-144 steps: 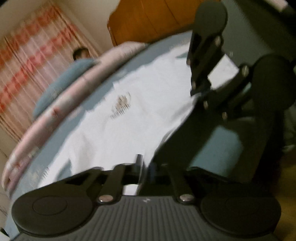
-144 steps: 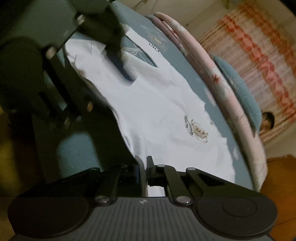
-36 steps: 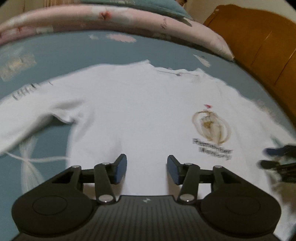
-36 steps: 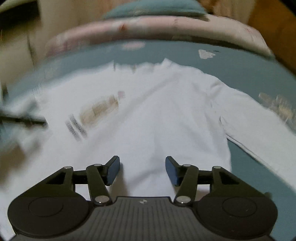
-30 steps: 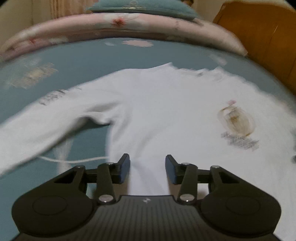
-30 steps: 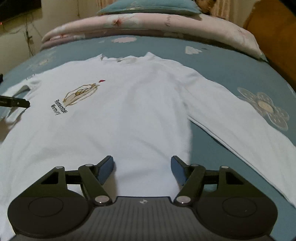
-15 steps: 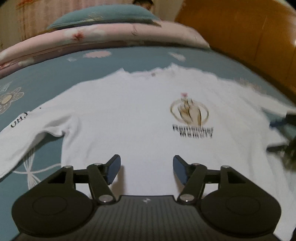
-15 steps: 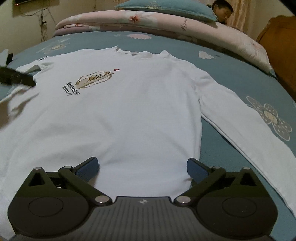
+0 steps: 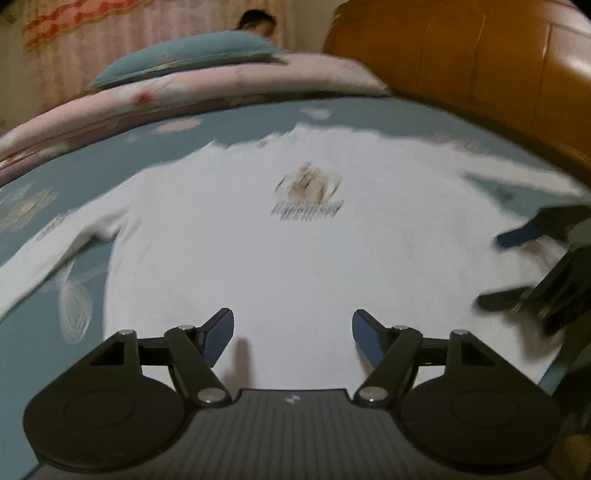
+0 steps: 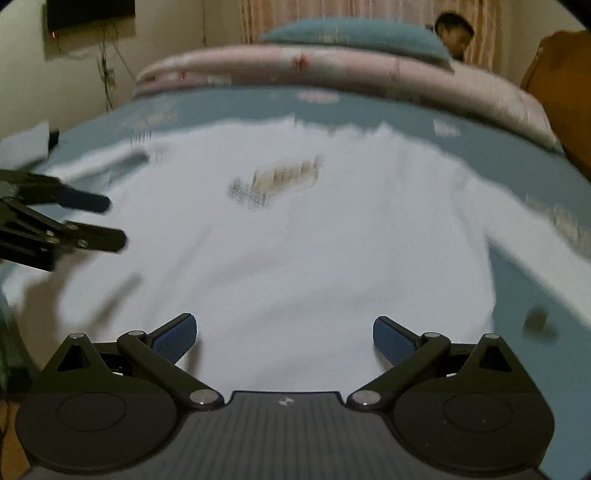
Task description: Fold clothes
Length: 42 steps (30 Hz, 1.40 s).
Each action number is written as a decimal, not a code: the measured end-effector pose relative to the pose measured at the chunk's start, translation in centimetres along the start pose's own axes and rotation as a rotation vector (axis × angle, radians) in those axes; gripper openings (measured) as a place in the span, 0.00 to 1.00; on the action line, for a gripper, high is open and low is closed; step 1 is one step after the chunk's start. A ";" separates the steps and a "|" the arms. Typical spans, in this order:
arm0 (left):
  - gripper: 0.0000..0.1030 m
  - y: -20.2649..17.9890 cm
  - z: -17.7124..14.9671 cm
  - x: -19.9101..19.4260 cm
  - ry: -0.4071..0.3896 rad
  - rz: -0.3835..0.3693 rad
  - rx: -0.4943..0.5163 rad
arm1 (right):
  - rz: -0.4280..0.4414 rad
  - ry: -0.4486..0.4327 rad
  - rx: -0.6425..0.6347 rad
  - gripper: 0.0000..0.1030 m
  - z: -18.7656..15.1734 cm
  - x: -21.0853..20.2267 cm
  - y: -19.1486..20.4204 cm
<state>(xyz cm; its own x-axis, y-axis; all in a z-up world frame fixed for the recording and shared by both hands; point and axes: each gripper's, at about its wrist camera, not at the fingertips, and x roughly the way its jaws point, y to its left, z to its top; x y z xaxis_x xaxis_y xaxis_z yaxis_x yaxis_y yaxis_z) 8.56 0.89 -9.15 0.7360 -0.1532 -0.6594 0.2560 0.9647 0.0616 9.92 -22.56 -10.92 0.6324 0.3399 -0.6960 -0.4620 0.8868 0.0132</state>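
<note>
1. My left gripper (image 9: 293, 326) sits nearest in its own view, jaws spread apart and just been opening wider; nothing between the blue pads, only shirt fabric below them.
2. My right gripper (image 10: 284, 334) has its jaws spread as wide as they go, just opened out, nothing pinched; the hem area of the shirt lies under the gap.
3. Each gripper shows in the other's camera: the right one at the right edge of the left view (image 9: 517, 266), the left one at the left edge of the right view (image 10: 92, 221), both over the shirt's sides, fingers apart.
4. White long-sleeved shirt (image 9: 295, 251) lies flat, front up, on the blue bedsheet (image 9: 155, 155). Long axis runs away from me: hem nearest the grippers, collar at the far end toward the bedding.
5. Chest print (image 9: 308, 195) sits past mid-body, blurred, text unreadable.
6. Sleeves go out sideways: one trails off to the left in the left view (image 9: 48, 254), the other runs out right and toward me in the right view (image 10: 546, 251).
7. Beyond the collar, a rolled pink floral quilt (image 10: 332, 70) lies across the bed, a teal pillow (image 10: 351, 35) on top of it.
8. Wooden headboard (image 9: 480, 62) on the right, curtain (image 9: 92, 40) and a person's head (image 10: 454, 31) farthest back.
</note>
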 end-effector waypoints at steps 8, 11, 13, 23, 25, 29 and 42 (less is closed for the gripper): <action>0.75 4.6 -3.9 -3.5 0.053 0.104 -0.142 | -0.031 0.029 0.088 1.00 -3.6 -4.4 -3.9; 0.70 4.8 -2.7 -4.6 0.064 0.139 -0.175 | -0.066 0.044 0.113 1.00 -3.3 -5.5 -3.8; 0.72 3.5 -1.8 -5.2 0.020 0.125 -0.141 | -0.053 0.005 0.135 1.00 -2.6 -5.9 -3.1; 0.80 -1.8 -4.1 -3.2 0.003 0.065 -0.018 | -0.008 -0.067 -0.005 1.00 -3.0 -2.5 2.9; 0.82 -0.3 -5.2 -3.9 0.004 0.068 -0.077 | -0.010 -0.090 -0.012 1.00 -4.2 -3.4 2.8; 0.87 2.0 -6.4 -5.2 0.028 0.069 -0.163 | 0.001 -0.147 0.018 1.00 -6.0 -4.2 1.8; 0.87 6.5 2.5 2.1 -0.008 -0.021 -0.311 | -0.044 -0.205 0.038 1.00 -5.8 -3.5 2.2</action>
<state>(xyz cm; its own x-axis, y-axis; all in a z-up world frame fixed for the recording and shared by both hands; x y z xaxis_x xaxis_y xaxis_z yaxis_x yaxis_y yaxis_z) 13.34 6.31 -8.31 0.7381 -0.1745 -0.6517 0.0684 0.9803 -0.1851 3.06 -23.59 -12.67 0.7666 0.3537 -0.5360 -0.4097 0.9121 0.0161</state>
